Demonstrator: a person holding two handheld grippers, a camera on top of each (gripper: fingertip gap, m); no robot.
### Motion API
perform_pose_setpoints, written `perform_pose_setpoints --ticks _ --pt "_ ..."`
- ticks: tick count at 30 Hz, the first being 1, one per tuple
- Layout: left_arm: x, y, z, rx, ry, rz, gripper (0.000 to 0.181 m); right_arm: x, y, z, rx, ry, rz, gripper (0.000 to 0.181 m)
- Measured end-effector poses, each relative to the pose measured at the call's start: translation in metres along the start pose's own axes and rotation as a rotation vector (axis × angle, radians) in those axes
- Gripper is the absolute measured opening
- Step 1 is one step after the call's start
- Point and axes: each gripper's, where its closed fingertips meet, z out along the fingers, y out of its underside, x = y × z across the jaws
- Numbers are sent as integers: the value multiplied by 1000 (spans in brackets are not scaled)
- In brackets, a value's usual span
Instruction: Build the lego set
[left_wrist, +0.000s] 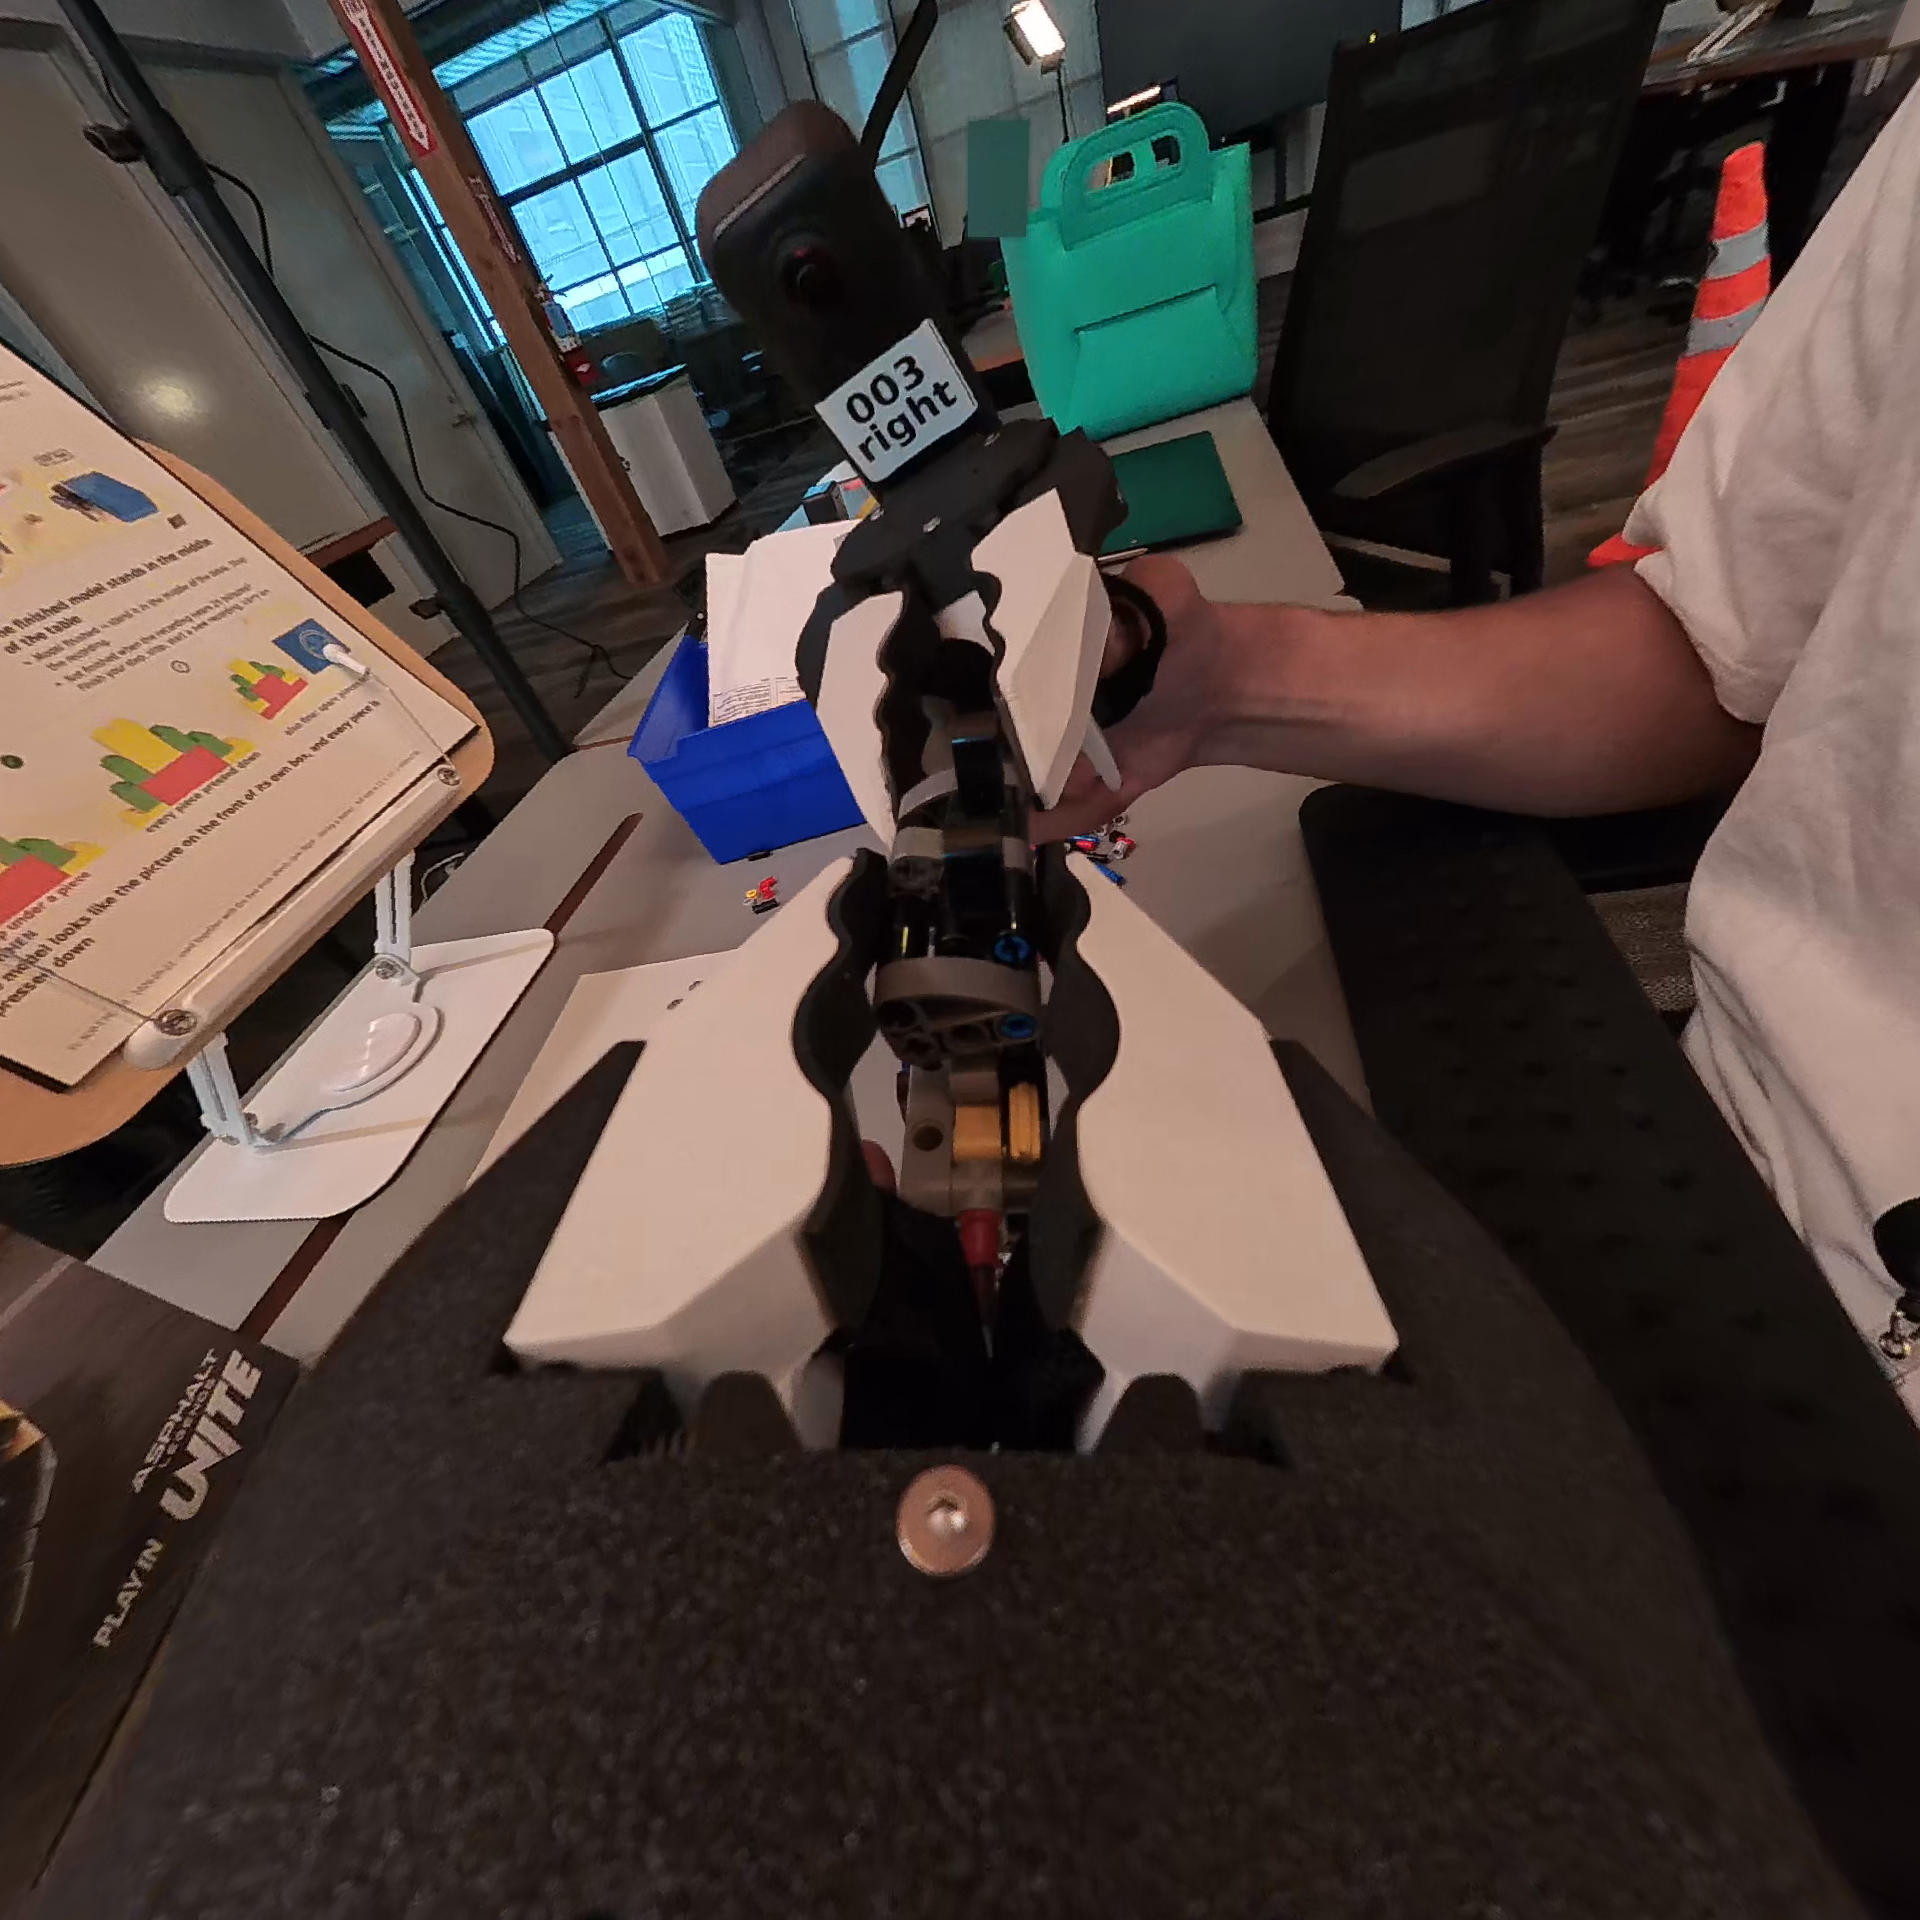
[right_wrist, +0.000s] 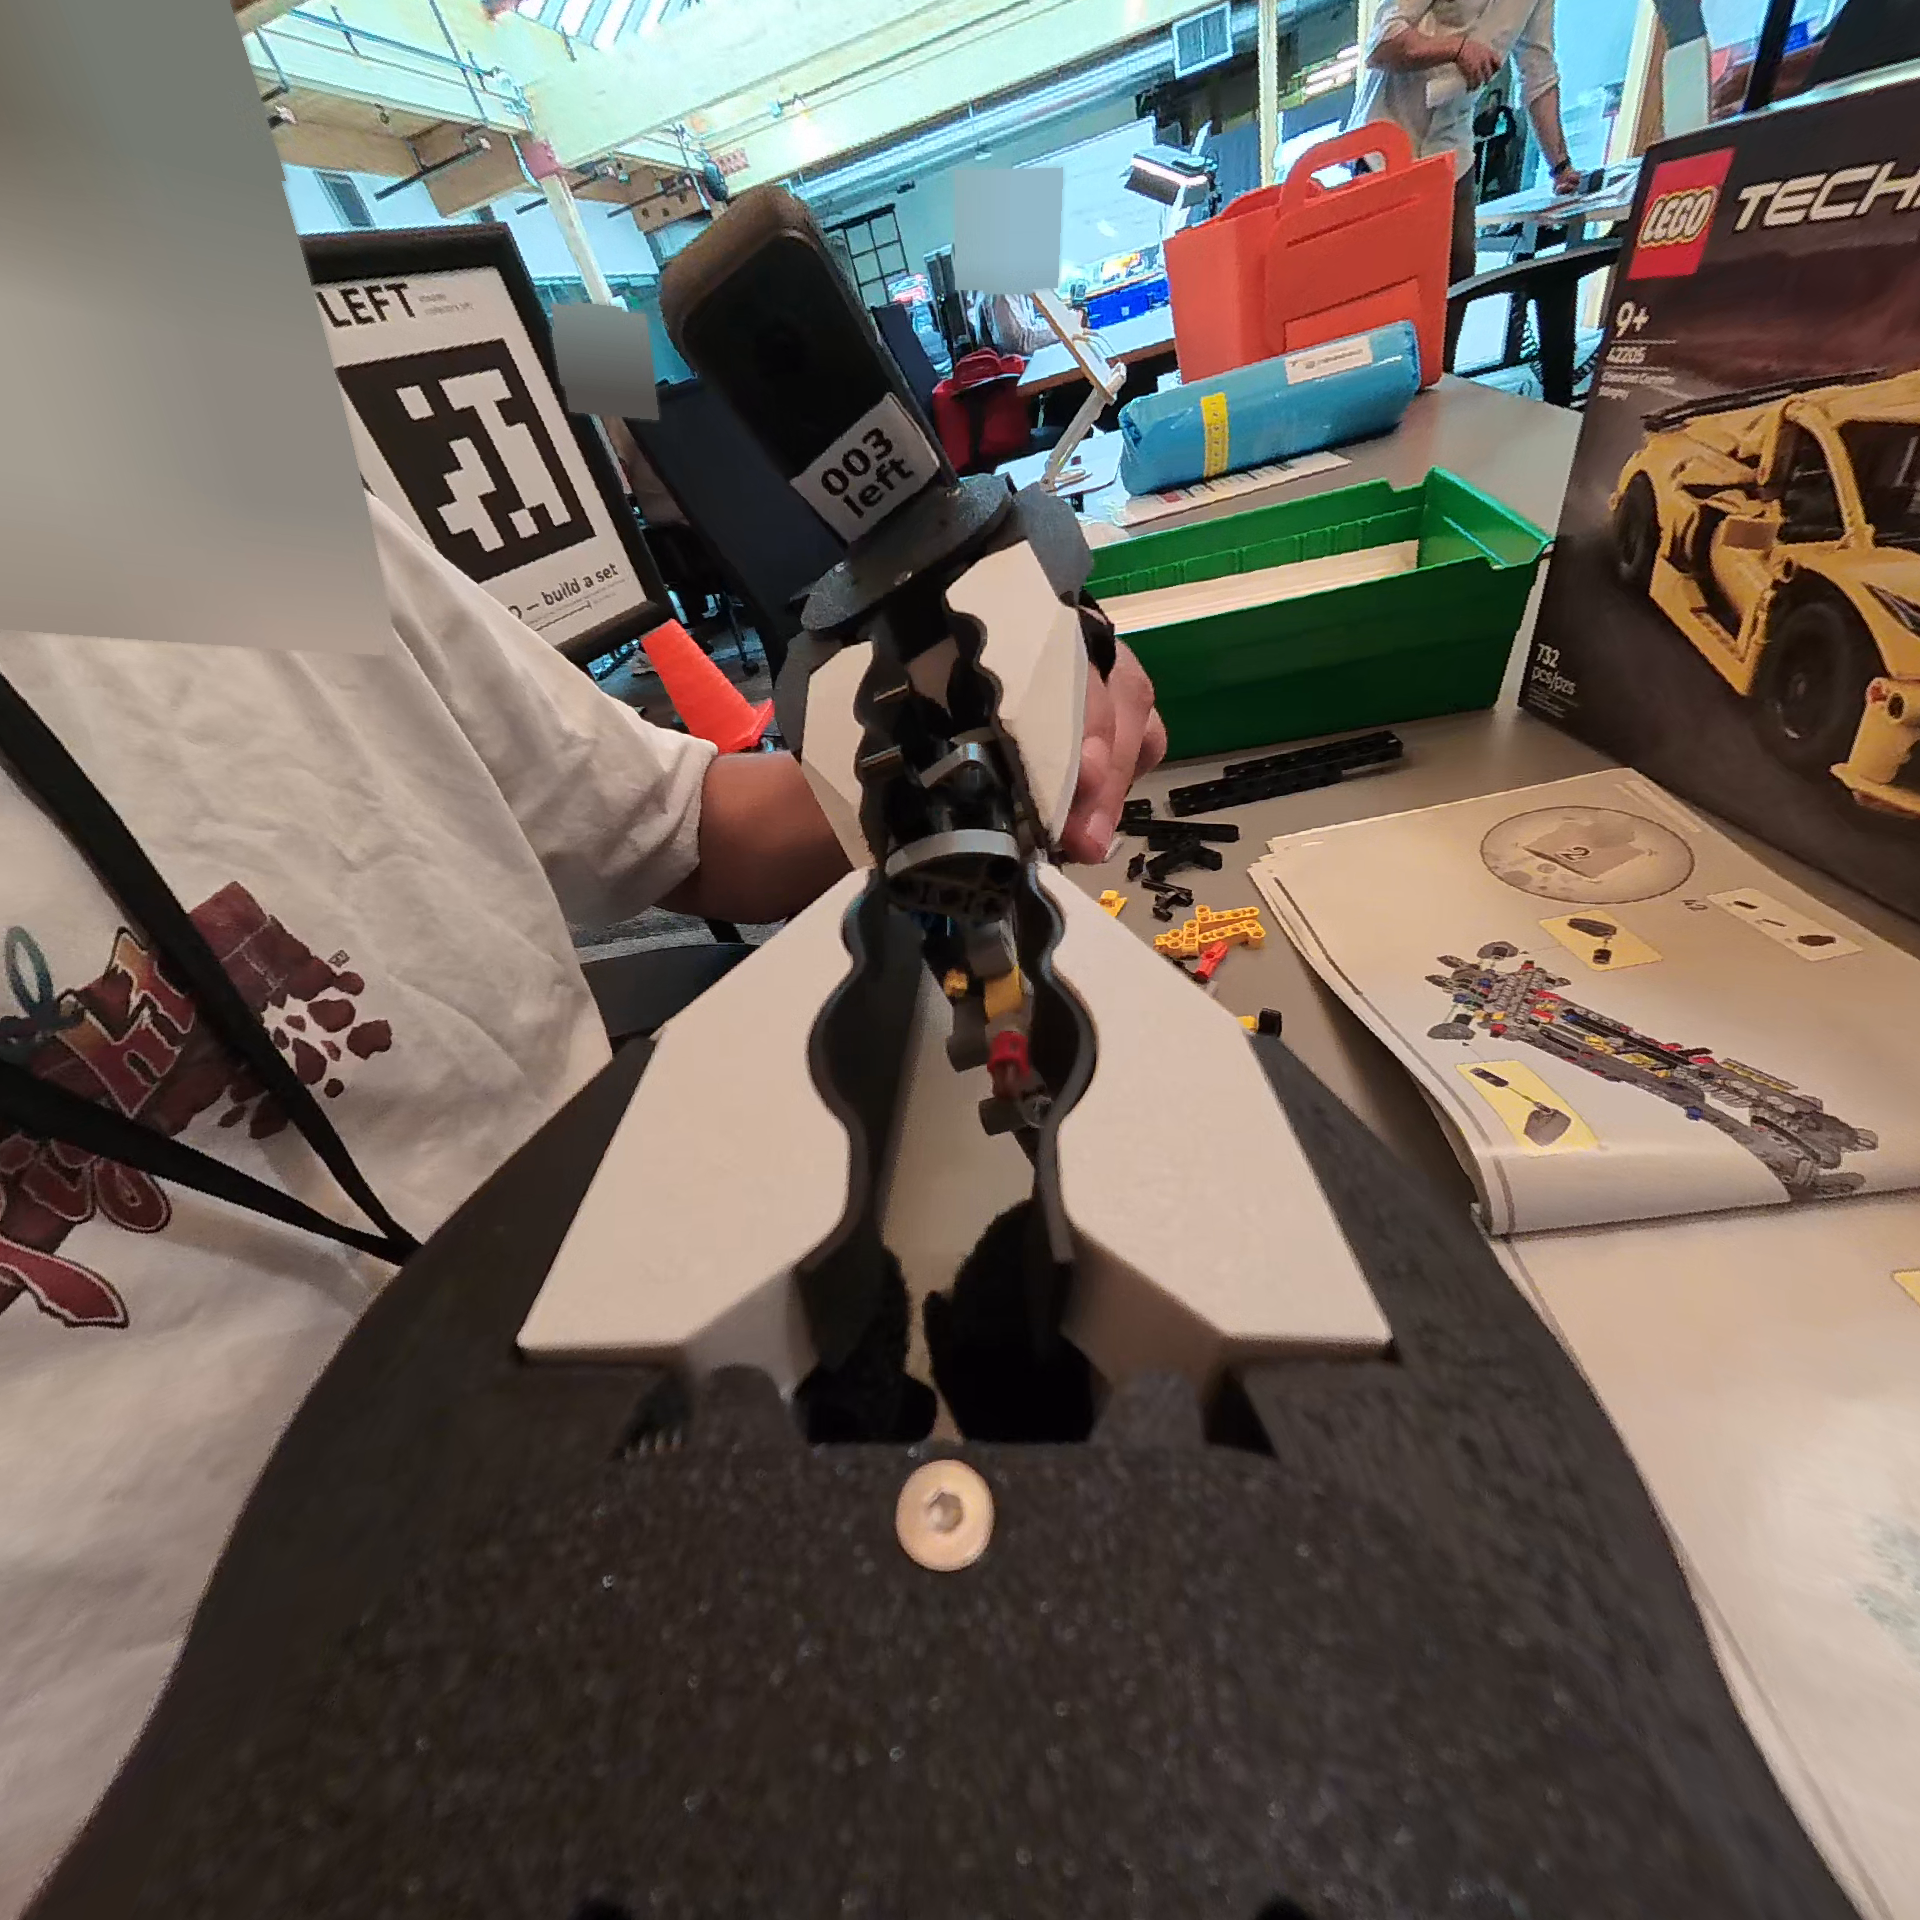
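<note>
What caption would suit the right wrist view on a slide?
Two handheld grippers, right and left, clamp a partly built lego assembly between them above an open instruction booklet.

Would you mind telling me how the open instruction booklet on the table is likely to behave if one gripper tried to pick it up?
The instruction booklet would probably be floppy: it looks like thin stacked pages lying almost flat. Its glossy-looking paper may slip between the fingers. Grabbed by one edge, it would likely sag, and single pages might lift or crease rather than the whole booklet coming up.
</note>
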Motion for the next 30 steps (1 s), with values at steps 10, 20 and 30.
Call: perform_pose_setpoints --ticks 10,20,30 --pt "11 2 8 -35 -97 256 27 -13 -2 -10 29 -220 299 31" --pt "16 6 11 -79 -239 523 27 -13 18 -9 -85 -232 538 18" --pt "10 15 10 -53 -187 287 28 -3 19 -7 -113 -65 356 17"
